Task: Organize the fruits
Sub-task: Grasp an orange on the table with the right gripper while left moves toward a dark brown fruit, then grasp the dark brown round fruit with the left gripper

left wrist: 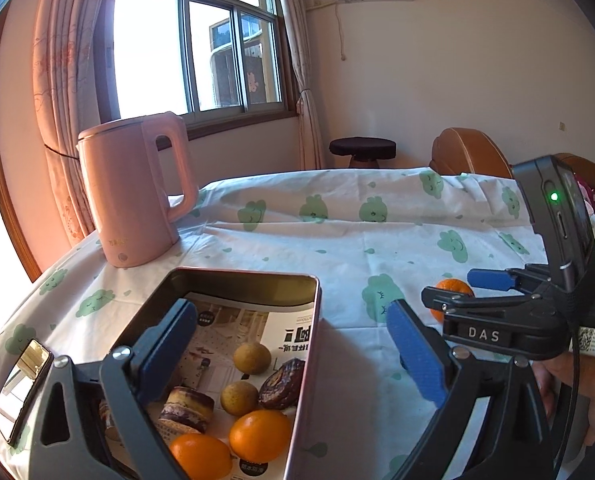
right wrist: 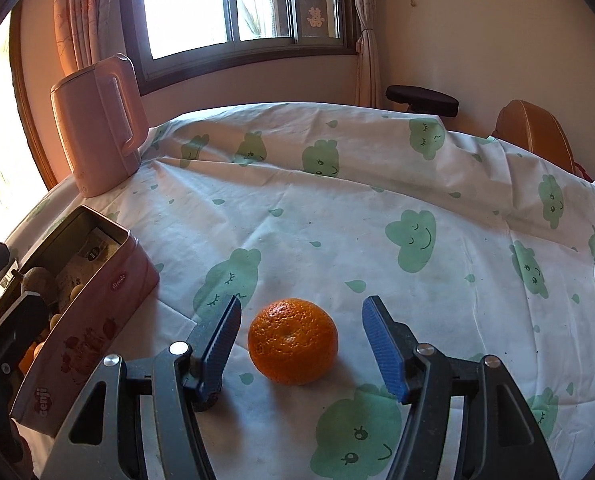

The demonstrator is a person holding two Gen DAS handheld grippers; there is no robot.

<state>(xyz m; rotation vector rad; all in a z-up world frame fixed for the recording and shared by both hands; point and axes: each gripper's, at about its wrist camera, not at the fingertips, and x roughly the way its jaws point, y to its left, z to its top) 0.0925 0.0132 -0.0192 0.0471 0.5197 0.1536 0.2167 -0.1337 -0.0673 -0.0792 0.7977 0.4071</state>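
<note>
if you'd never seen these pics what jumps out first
The lone orange on the cloud-print tablecloth, sitting between the open jaws of the right gripper with gaps on both sides. Next, the pink tin at the left under the open left gripper, holding oranges, small brown fruits and pastries. Behind it, a pink kettle stands by the window.
</note>
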